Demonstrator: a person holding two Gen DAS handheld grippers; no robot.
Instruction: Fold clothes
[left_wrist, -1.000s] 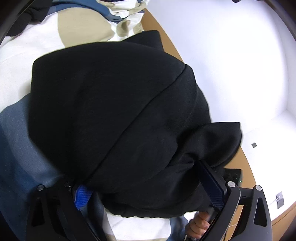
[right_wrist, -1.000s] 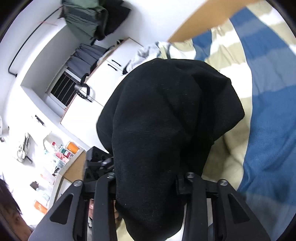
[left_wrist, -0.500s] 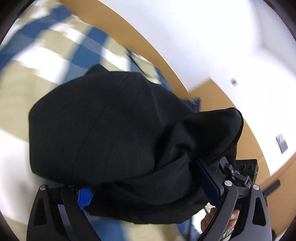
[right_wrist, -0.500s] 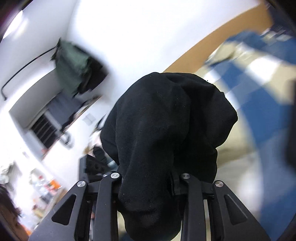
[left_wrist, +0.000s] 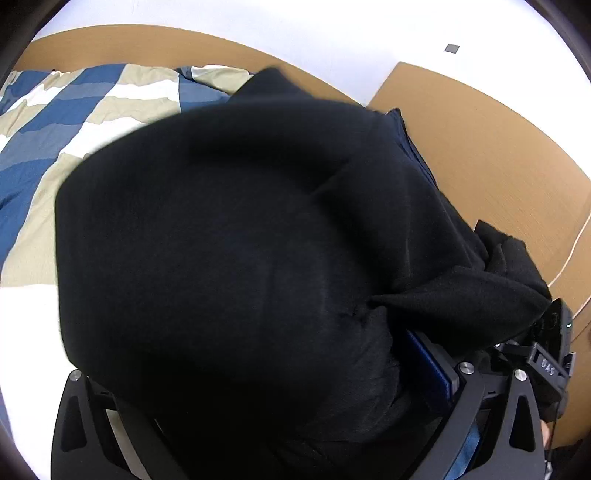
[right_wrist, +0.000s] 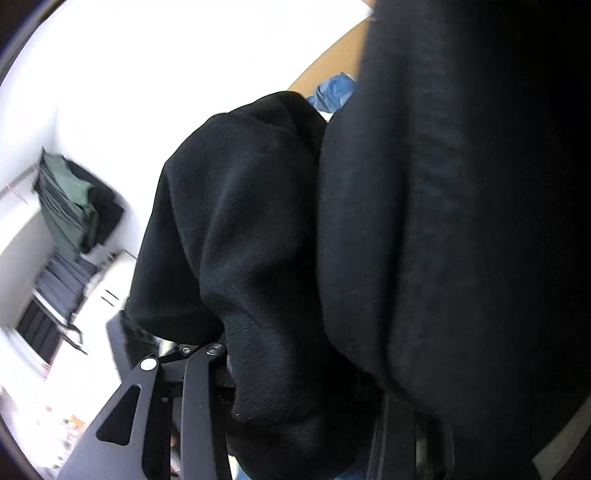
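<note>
A black garment fills most of the left wrist view, bunched in a thick wad between the fingers of my left gripper. That gripper is shut on it, and only a blue pad on the right finger shows. In the right wrist view, my right gripper is shut on a fold of the same black garment. More of the black cloth hangs close to the lens and hides the right half of that view. Both sets of fingertips are buried in fabric.
A bed cover checked in blue, beige and white lies behind the garment, with a wooden headboard and a white wall beyond. The right view shows hanging green clothes, a white cabinet and a blue cloth.
Both grippers have swung upward with the garment, away from the bed cover toward the headboard and wall. Black cloth now hangs closer to the right camera, covering its right side.
</note>
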